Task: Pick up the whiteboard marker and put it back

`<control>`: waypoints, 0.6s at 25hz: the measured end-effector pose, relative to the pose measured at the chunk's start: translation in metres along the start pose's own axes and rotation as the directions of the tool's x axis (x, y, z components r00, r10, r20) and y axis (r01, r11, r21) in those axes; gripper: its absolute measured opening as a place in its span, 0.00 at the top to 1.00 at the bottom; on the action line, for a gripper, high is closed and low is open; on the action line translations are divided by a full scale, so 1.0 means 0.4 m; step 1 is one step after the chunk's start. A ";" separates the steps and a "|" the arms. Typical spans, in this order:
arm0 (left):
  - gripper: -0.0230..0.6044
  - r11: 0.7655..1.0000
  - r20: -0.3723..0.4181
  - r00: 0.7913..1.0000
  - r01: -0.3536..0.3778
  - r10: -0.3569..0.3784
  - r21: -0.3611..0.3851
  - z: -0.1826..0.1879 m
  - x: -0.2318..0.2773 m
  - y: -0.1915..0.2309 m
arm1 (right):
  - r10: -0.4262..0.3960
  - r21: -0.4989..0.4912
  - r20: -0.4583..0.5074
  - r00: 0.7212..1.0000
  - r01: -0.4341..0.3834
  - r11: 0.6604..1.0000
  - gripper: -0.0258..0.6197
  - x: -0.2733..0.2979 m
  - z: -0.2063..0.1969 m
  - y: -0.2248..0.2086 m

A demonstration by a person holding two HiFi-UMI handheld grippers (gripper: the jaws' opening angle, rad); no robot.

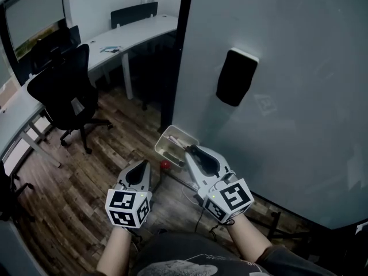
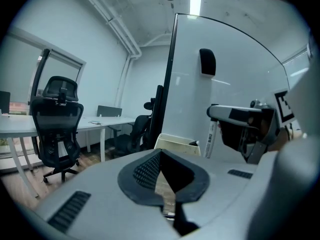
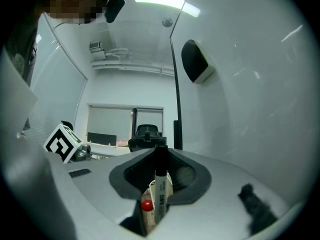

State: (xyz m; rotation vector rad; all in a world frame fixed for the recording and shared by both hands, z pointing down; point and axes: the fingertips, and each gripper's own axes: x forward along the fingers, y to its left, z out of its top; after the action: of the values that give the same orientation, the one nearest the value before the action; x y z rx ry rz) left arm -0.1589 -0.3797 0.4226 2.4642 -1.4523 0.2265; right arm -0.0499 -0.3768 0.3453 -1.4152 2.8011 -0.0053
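Whiteboard marker (image 3: 160,184): upright, black cap uppermost, just above the tray (image 1: 167,138) (label print too blurred to read).
Right gripper (image 1: 189,149): jaws clamped on its barrel.
Left gripper (image 1: 140,165): jaws together, empty, beside the tray.

We counted two grippers, the left gripper (image 1: 141,165) and the right gripper (image 1: 191,150), each with one cube (image 1: 127,207), and one marker (image 3: 160,184), one tray (image 1: 167,138), one eraser (image 1: 236,76), one whiteboard (image 1: 293,114) and two chairs (image 2: 60,121).
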 end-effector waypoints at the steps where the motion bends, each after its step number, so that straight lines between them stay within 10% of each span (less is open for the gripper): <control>1: 0.94 1.000 -0.003 1.000 0.005 -0.005 -0.002 -0.001 0.008 0.007 | 0.001 0.001 0.004 1.000 -0.001 1.000 0.83 0.002 0.008 0.000; 15: 0.94 0.999 -0.015 0.999 0.044 -0.044 -0.002 0.009 0.052 0.064 | -0.085 -0.030 0.015 0.996 0.085 0.996 0.83 0.122 -0.051 -0.002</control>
State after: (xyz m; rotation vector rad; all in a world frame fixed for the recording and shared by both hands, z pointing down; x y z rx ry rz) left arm -0.1711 -0.4100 0.4288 2.4851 -1.3897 0.2347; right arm -0.0782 -0.4164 0.3656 -1.5339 2.7394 0.0471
